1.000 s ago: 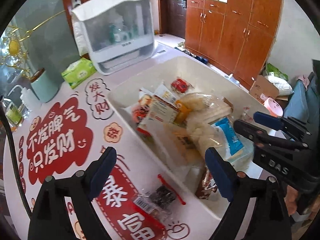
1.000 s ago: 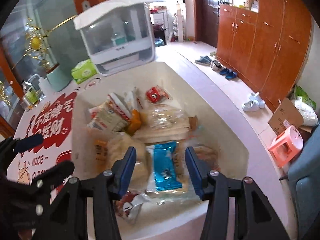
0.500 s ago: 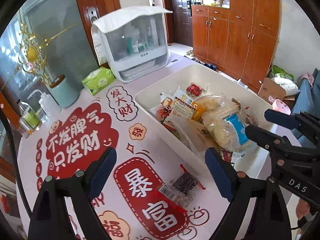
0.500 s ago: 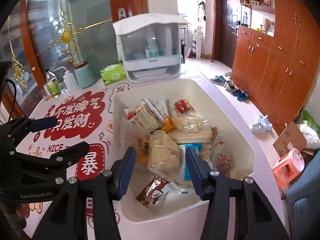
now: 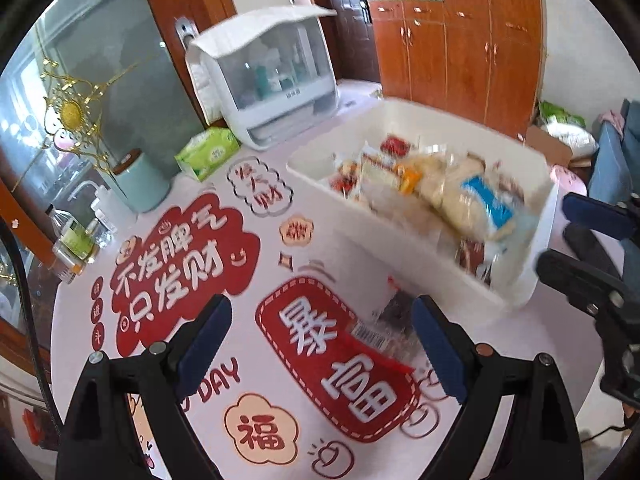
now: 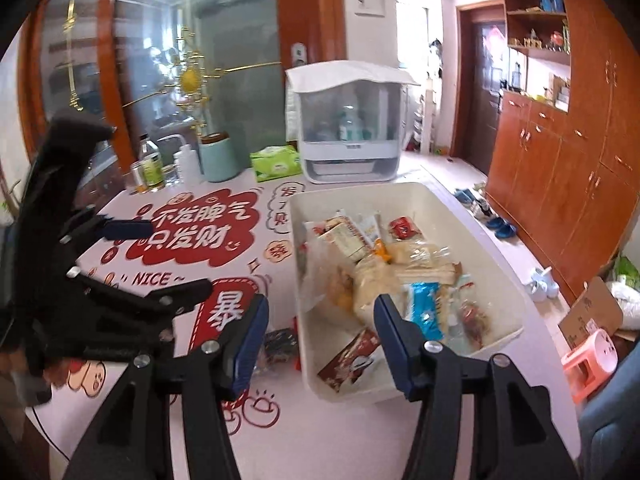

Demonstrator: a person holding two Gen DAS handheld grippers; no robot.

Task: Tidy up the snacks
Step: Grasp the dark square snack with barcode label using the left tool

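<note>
A white bin (image 5: 404, 236) (image 6: 496, 280) holds several snack packs, among them a blue-labelled pack (image 5: 486, 204) (image 6: 426, 312) and a brown packet (image 6: 350, 358). A dark snack packet (image 5: 394, 320) (image 6: 280, 342) with a red strip lies on the table just left of the bin. My left gripper (image 5: 322, 344) is open and empty above the table, the dark packet near its right finger. My right gripper (image 6: 318, 340) is open and empty, held above the bin's near left corner. Each gripper shows at the edge of the other's view.
The table (image 5: 248, 368) has a white cover with red printed characters. At its far side stand a white lidded dispenser box (image 5: 272, 84) (image 6: 348, 128), a green tissue pack (image 5: 208, 152) (image 6: 276, 162), a teal canister (image 5: 138, 182) (image 6: 218, 158) and bottles (image 6: 150, 164). Wooden cabinets (image 6: 560, 160) line the right.
Both grippers have pulled back and up from the bin, so more of the table shows. The dark packet stays on the table. Both stay open.
</note>
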